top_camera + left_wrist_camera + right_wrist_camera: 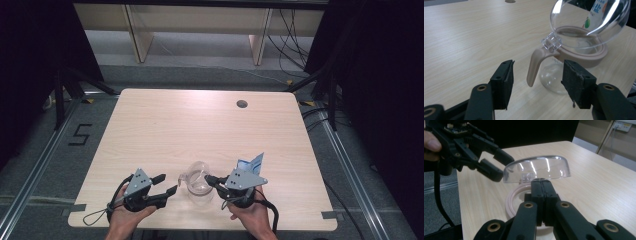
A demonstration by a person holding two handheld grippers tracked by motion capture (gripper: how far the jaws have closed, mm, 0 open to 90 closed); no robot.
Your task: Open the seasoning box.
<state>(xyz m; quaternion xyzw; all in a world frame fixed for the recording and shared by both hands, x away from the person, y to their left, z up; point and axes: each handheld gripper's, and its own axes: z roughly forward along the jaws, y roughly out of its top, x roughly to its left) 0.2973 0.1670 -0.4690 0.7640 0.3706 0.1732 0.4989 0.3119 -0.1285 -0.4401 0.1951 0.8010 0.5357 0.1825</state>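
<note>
Jug (199, 186) – clear glass w/ a pinkish-beige rim and handle (535, 65) – is sitting near the front edge of the wooden table (200, 125), between the two grippers. Its clear domed lid (584, 17) is standing tilted up and open on the hinge (551, 43) above the handle.

Left gripper (167, 186) is resting just left of the jug, pointing at it, jaws standing apart w/ nothing pressed between the pads. In the left gripper view the handle is hanging in the gap ahead of the jaws, not touching either pad.

Right gripper (209, 178) is coming in from the jug's right side; in the right gripper view its jaws are pressed together at the lid's lower edge – can't tell whether they're pinching the lid or a tab on it.

Blue-and-white packet (251, 164) is standing just behind the right gripper, its print showing through the lid in the left gripper view.
</note>
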